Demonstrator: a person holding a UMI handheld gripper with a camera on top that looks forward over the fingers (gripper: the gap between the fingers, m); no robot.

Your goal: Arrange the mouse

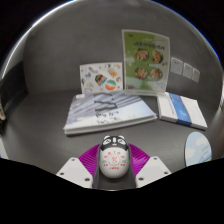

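Gripper (113, 172) clamping mouse (113, 155), books (110, 113) ahead

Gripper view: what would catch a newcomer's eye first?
A white mouse with a cartoon face sits between the purple pads of the hand-held gripper, which look pressed on it. Beyond it lie a stack of books and a blue-edged booklet; colourful posters stand against the wall.

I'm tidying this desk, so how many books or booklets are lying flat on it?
2. A larger book lies just beyond the claw, which holds the mouse. A smaller booklet lies beside the book. Others may be hidden.
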